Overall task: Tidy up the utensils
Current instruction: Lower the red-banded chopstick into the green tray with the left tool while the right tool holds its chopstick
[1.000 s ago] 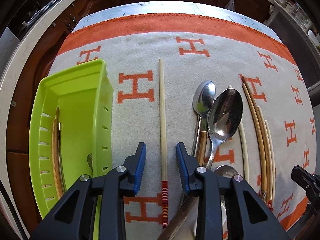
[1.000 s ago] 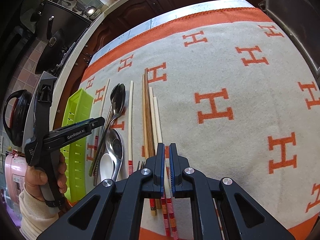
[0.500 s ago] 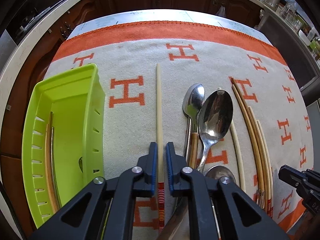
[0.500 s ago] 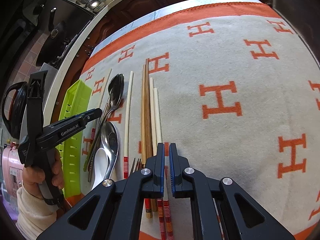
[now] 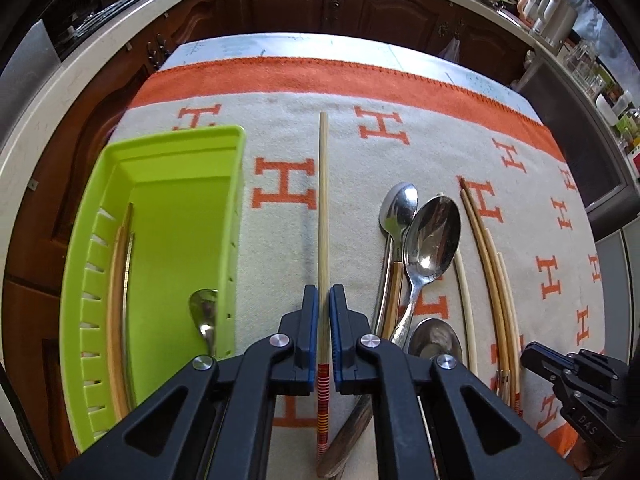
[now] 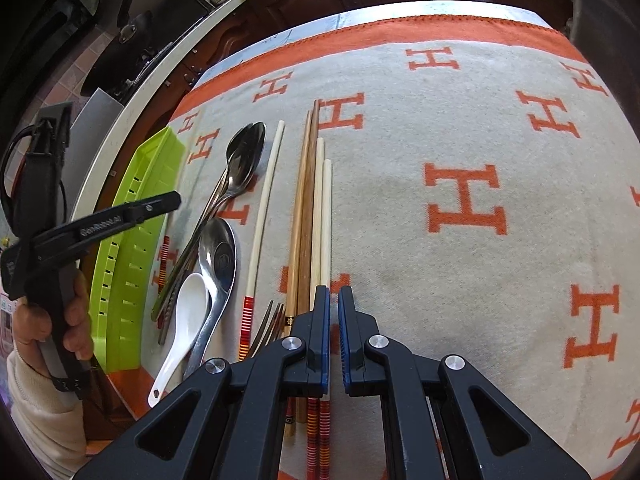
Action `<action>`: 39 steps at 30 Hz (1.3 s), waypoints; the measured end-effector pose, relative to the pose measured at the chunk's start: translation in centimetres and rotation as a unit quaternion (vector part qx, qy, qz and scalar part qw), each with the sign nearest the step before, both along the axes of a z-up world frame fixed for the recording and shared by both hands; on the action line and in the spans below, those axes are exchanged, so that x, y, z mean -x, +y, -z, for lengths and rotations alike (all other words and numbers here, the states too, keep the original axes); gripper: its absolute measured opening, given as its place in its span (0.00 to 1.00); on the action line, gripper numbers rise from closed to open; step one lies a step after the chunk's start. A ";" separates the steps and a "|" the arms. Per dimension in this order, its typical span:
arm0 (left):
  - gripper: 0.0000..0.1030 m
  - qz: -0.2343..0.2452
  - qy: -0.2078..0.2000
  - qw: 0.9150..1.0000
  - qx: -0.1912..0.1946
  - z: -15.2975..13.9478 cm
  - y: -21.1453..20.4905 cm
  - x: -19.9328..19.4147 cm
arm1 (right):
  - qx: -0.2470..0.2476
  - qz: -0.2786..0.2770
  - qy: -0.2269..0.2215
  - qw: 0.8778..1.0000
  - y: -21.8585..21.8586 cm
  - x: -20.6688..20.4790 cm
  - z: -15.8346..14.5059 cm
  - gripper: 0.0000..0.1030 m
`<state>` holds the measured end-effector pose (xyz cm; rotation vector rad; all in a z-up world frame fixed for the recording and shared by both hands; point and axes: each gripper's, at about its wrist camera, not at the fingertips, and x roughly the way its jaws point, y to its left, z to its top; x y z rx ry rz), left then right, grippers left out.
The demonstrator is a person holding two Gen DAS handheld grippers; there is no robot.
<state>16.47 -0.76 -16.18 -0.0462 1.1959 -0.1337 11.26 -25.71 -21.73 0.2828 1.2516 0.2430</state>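
At nine o'clock in our left wrist view sits the green tray (image 5: 168, 240), on the orange-lettered blanket (image 5: 400, 96) that covers the counter. In the tray we see a wooden chopstick pair (image 5: 118, 280) along its left wall and a spoon (image 5: 204, 312) near its right wall. Just right of the tray, at six o'clock, our left gripper (image 5: 323, 312) has its jaws clenched on a pale chopstick (image 5: 323, 200) with a red-striped end; the stick points to twelve o'clock. At three o'clock from it lie two steel spoons (image 5: 424, 236), touching, with a third spoon bowl (image 5: 434, 338) below them. Further right lies a bundle of chopsticks (image 5: 492, 264), and our right gripper (image 5: 576, 384) shows at four o'clock.

In the right wrist view a hand (image 6: 52, 320) holds the left gripper at nine o'clock. A white soup spoon (image 6: 180, 332) lies at seven o'clock. The right gripper's jaws are pressed nearly together on nothing, above the chopstick bundle's right edge.
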 end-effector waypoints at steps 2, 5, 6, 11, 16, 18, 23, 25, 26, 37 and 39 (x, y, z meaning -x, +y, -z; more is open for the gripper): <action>0.03 -0.002 -0.008 1.000 0.005 -0.9 0.3 0.4 | 0.012 -0.005 -0.003 1.000 0.3 0.2 -0.2 0.05; 0.03 -0.002 -0.020 1.000 0.013 -2.6 0.9 0.9 | 0.027 -0.016 -0.002 0.999 1.1 0.3 -0.4 0.05; 0.03 -0.002 -0.023 1.000 0.016 -3.2 1.1 1.1 | 0.034 -0.019 -0.003 0.999 1.4 0.4 -0.4 0.05; 0.03 0.000 -0.045 0.999 0.014 -6.3 2.2 2.5 | 0.084 -0.031 -0.018 0.996 2.2 0.6 -0.7 0.05; 0.03 -0.008 -0.062 0.998 -0.001 -9.1 4.2 3.8 | 0.087 -0.033 -0.022 0.995 2.1 1.0 -0.6 0.05; 0.03 -0.015 -0.063 0.998 -0.015 -9.5 5.2 4.2 | 0.100 -0.037 -0.022 0.994 2.4 1.1 -0.5 0.06; 0.03 -0.030 -0.043 0.997 -0.052 -8.2 7.7 4.9 | 0.154 -0.053 -0.046 0.986 4.1 1.9 -0.6 0.06; 0.04 -0.035 -0.030 0.997 -0.058 -7.1 8.5 5.0 | 0.161 -0.053 -0.052 0.984 4.2 2.1 -0.6 0.06; 0.04 -0.037 -0.020 0.997 -0.060 -6.3 8.9 5.0 | 0.159 -0.050 -0.052 0.985 4.2 2.1 -0.6 0.06; 0.27 -0.084 -0.007 0.995 -0.054 -4.5 11.9 6.4 | 0.121 -0.008 -0.024 0.992 2.7 1.8 -1.6 0.05; 0.34 -0.090 -0.021 0.994 -0.056 -5.3 12.2 7.1 | 0.118 0.002 -0.031 0.992 2.4 2.0 -2.5 0.05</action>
